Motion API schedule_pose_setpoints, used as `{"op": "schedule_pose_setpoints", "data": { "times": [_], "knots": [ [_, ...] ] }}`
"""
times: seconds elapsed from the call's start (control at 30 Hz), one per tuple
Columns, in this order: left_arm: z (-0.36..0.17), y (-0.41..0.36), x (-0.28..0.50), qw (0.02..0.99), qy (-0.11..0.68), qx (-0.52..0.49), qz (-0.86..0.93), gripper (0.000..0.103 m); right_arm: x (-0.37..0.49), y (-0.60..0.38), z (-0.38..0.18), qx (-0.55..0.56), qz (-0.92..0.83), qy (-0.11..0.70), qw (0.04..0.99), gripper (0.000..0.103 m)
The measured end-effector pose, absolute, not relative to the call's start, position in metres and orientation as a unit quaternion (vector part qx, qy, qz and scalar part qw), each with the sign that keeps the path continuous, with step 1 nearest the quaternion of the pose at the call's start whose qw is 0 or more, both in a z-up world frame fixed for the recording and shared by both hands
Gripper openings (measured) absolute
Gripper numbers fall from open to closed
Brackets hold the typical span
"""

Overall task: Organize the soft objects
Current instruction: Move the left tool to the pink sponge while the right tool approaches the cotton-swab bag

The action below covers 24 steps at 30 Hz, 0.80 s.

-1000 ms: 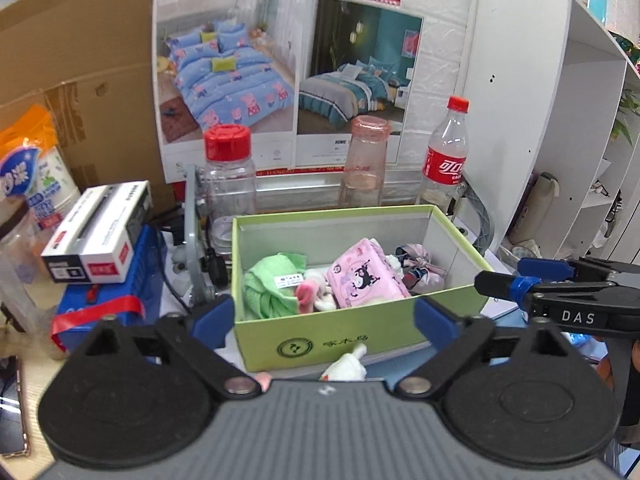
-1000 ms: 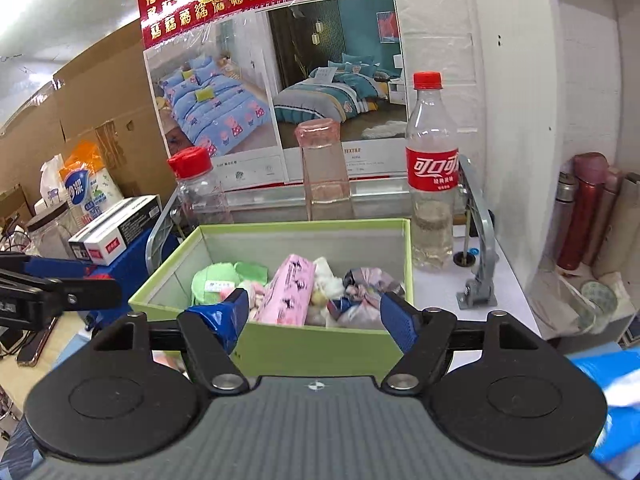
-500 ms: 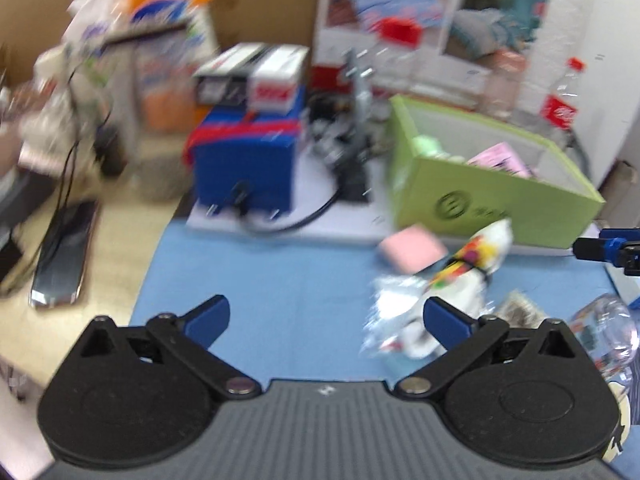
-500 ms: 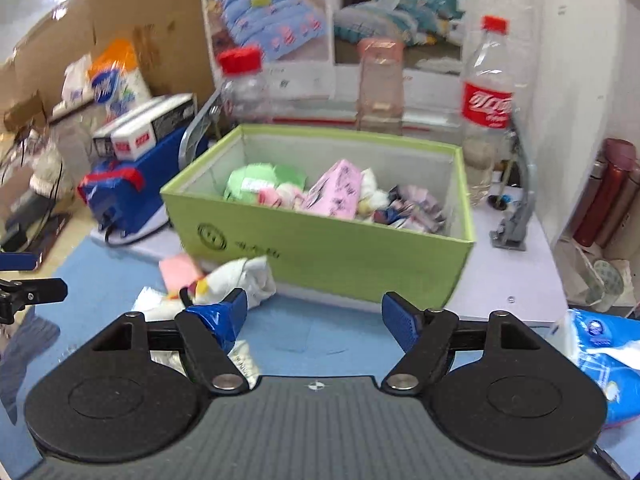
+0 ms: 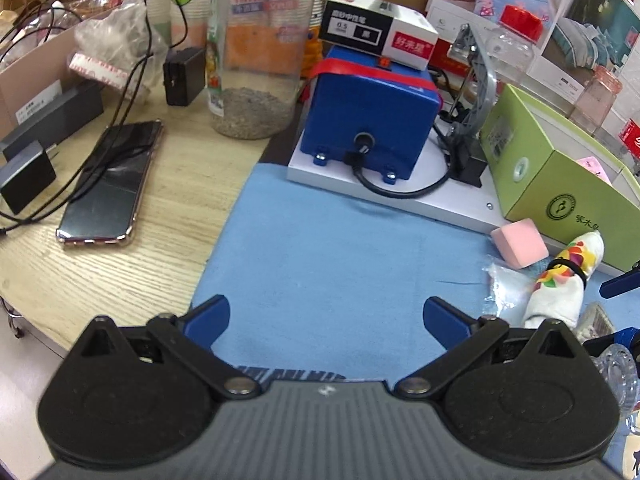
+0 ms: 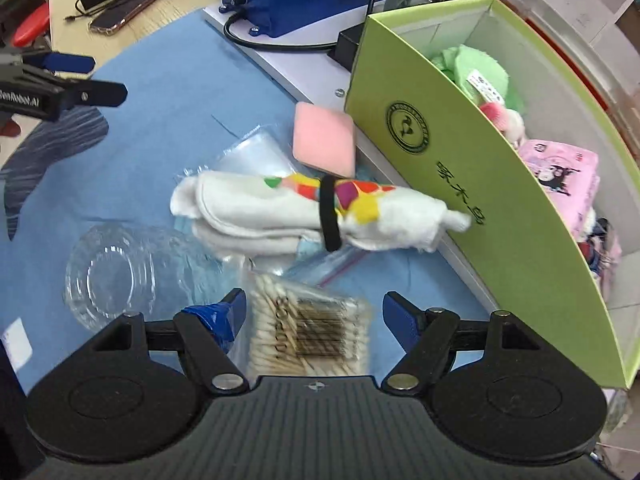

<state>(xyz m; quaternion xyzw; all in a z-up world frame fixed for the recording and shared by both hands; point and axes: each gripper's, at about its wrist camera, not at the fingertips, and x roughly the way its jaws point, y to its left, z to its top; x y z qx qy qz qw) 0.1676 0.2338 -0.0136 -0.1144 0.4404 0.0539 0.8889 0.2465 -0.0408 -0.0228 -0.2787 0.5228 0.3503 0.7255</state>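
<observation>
Blue mat (image 6: 192,92) under both grippers, fingers wide; rolled towel (image 6: 304,212) against green box (image 6: 472,184).

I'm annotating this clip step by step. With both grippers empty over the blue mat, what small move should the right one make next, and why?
Probably ease the right gripper forward past the cotton swab pack toward the rolled white cloth. Its jaws are open and empty, and the cloth lies outside the green box that already holds other soft items. The swabs sit between the fingers, so this is a judgement.
</observation>
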Motion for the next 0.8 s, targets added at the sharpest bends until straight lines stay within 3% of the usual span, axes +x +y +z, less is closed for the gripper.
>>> {"op": "schedule_pose_setpoints", "data": {
  "times": [0.23,0.67,0.8],
  "knots": [
    [-0.013,0.229,0.173,0.889,0.443,-0.105,0.049,0.103,0.263,-0.054,-0.032,-0.218,0.348,0.547,0.730,0.062],
    [-0.005,0.214,0.177,0.894,0.439,-0.080,0.040,0.103,0.276,-0.051,-0.040,-0.245,0.331,0.568,0.713,0.064],
    [-0.004,0.209,0.178,0.894,0.440,-0.076,0.034,0.103,0.296,-0.083,-0.044,-0.183,0.272,0.582,0.744,0.065]
  ]
}}
